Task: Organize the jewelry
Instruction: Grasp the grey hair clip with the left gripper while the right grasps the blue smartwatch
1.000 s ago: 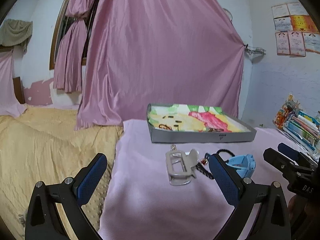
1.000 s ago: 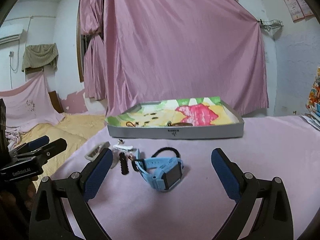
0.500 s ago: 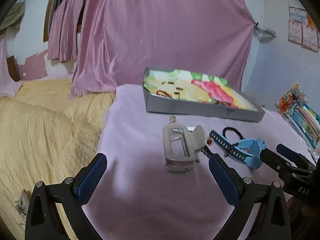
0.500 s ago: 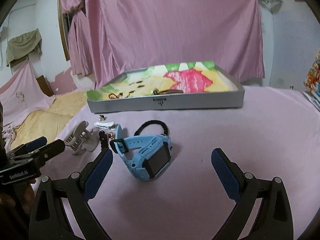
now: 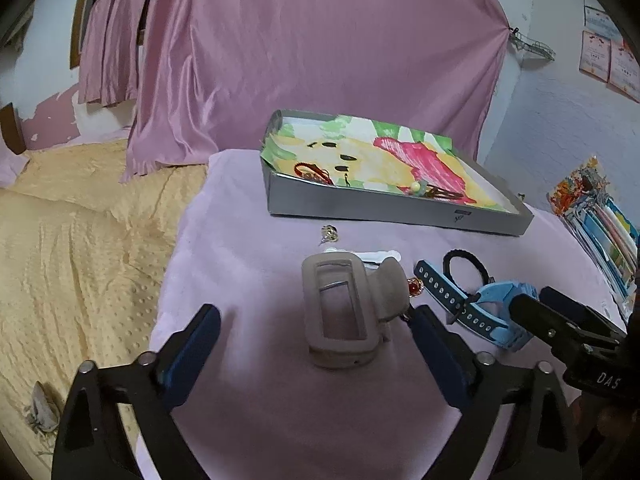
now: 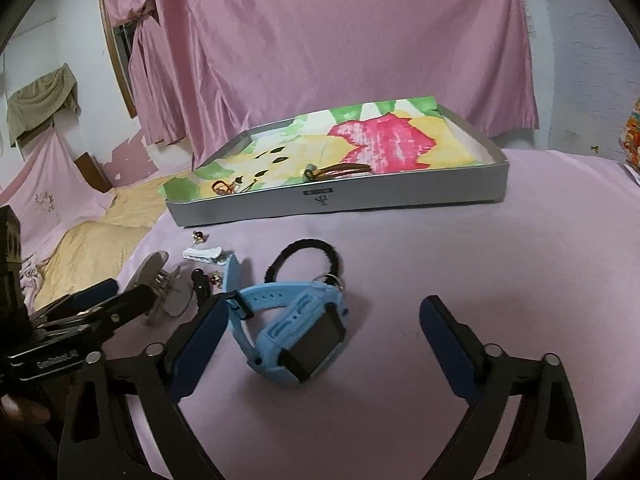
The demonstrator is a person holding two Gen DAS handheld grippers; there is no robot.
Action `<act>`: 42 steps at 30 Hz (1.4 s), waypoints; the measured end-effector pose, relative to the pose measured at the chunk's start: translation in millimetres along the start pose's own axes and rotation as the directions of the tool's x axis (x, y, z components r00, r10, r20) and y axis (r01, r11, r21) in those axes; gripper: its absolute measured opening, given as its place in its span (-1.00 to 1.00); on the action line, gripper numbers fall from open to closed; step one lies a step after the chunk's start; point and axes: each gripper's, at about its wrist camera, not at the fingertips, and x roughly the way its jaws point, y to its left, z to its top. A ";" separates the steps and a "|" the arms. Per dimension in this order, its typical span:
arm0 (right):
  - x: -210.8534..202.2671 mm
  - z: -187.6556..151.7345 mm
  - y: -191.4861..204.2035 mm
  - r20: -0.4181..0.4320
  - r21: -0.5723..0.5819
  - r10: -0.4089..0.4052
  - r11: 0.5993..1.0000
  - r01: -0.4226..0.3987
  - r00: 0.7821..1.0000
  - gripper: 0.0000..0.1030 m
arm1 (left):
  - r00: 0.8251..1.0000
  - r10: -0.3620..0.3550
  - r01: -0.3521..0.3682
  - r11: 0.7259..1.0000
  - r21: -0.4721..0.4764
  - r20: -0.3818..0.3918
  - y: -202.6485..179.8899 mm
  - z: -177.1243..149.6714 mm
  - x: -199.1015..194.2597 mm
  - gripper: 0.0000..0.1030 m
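Observation:
A grey claw hair clip [image 5: 344, 312] lies on the pink cloth between the fingers of my open left gripper [image 5: 316, 332]. A blue watch [image 6: 296, 332] lies in front of my open right gripper [image 6: 320, 328], near its left finger; it also shows in the left wrist view [image 5: 488, 312]. A black hair tie [image 6: 304, 260], a white clip [image 6: 202, 254] and small earrings [image 6: 199, 235] lie beyond. The grey tray [image 6: 340, 202] with a colourful lining holds a brown cord piece [image 6: 340, 170] and a small red ornament [image 6: 224, 188].
A yellow bedspread [image 5: 80, 240] lies to the left of the pink cloth [image 6: 480, 264]. Pink curtains [image 5: 320, 48] hang behind the tray. A stack of books [image 5: 600, 220] stands at the far right.
Both grippers have moved forward and down toward the table. The hair clip now sits between the left fingers and the watch close before the right ones. Both stay open.

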 end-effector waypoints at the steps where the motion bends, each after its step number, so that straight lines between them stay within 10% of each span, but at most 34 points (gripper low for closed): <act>1: 3.0 0.7 1.9 -0.006 0.002 0.008 1.000 -0.008 1.000 0.55 | 1.000 -0.003 0.003 1.000 0.002 -0.008 -0.9 0.1 1.8 0.72; 5: 9.1 0.3 2.5 -0.024 0.014 0.015 1.000 -0.015 1.000 0.22 | 0.999 -0.015 0.015 1.000 0.001 -0.030 -3.2 0.5 7.2 0.47; 19: 8.1 -6.7 -1.0 -0.049 0.036 0.044 0.998 -0.042 0.998 0.02 | 0.997 -0.054 0.053 0.998 -0.020 -0.053 -7.0 1.6 13.9 -0.10; 42: 1.4 -24.3 -13.7 -0.046 0.130 0.157 0.980 -0.150 0.986 -0.25 | 0.996 -0.078 0.077 0.996 -0.033 -0.031 -11.2 -15.1 -8.8 -0.11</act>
